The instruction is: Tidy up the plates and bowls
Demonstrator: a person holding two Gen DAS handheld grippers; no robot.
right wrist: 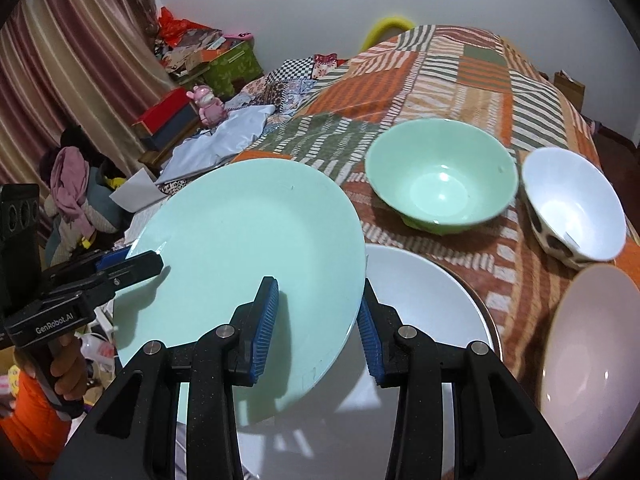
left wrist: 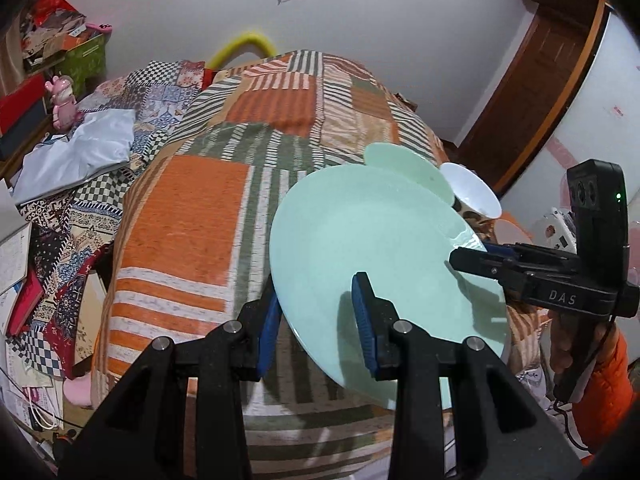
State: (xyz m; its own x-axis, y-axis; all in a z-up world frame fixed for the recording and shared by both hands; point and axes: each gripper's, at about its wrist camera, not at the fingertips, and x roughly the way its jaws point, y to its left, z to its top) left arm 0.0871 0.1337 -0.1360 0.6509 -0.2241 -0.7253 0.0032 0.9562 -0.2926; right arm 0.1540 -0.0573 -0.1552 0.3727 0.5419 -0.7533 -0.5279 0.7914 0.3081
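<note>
A pale green plate (left wrist: 372, 240) is held tilted above the bed. My left gripper (left wrist: 316, 324) straddles its near left rim, one blue pad under it and one on top. My right gripper (right wrist: 320, 324) straddles the opposite rim of the same green plate (right wrist: 248, 256), one pad on its face, the other below the edge. In the left wrist view the right gripper (left wrist: 472, 256) sits at the plate's right rim. Under it lies a white plate (right wrist: 424, 304). A green bowl (right wrist: 440, 176), a white spotted bowl (right wrist: 572, 204) and a pinkish bowl (right wrist: 588, 356) stand on the blanket.
The patchwork blanket (left wrist: 224, 200) covers the bed. Boxes (right wrist: 224, 60), a pink toy (right wrist: 208, 106) and loose clothes (right wrist: 224, 140) lie along the left side. A wooden door (left wrist: 532, 92) is at the far right.
</note>
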